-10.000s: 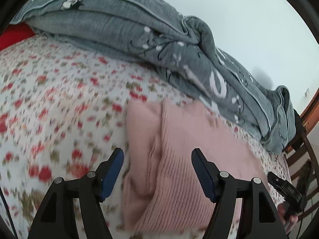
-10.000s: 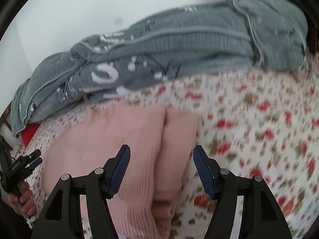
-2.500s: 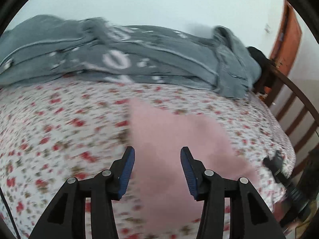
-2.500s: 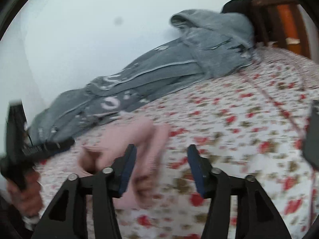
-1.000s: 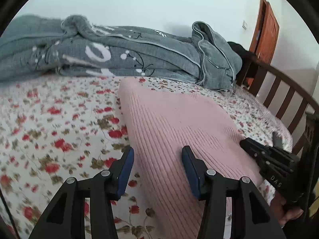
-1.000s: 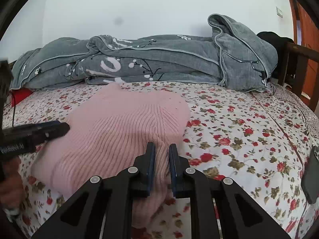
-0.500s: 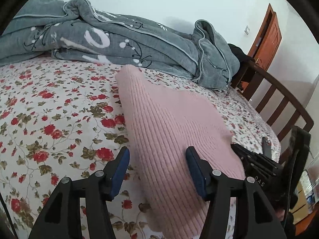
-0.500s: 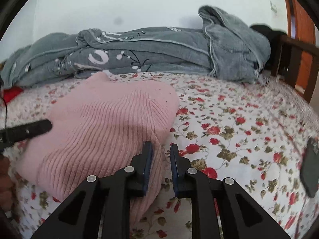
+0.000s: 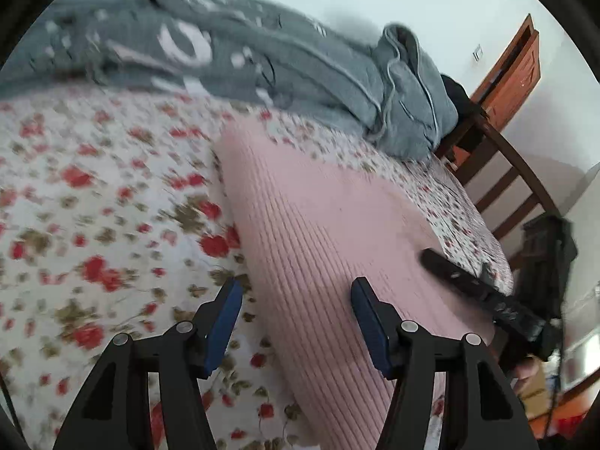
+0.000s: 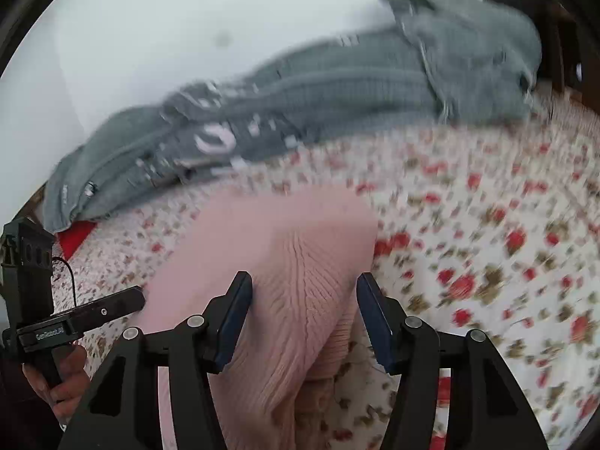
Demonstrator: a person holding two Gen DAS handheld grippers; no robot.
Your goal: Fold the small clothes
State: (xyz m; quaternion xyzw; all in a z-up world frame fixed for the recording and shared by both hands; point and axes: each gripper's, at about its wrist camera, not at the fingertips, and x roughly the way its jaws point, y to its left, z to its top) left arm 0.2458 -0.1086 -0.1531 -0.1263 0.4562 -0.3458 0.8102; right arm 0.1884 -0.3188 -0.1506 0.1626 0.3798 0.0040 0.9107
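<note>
Right gripper point(image 10: 303, 315): jaws opening, just let go of sweater point(image 10: 285, 262).
Left gripper point(image 9: 296, 318): opening, released.
Fold: probably laid.

Both grippers, left gripper point(image 9: 296, 311) & right gripper point(image 10: 303, 307), angled down, jaws opening, pads pressing nothing.

Even, soft daylight, bright, no glare, only faint shadows. Both fisheye views bend hard at the rims with black vignette corners. Motion blur in both: floral bedsheet point(image 9: 93, 206) and grey blanket point(image 9: 232, 56) smeared, worse in the right wrist view. Pink knit point(image 10: 300, 255) ribs are sharp close in. Tool fingers point(image 9: 221, 315) are crisp in both views.
</note>
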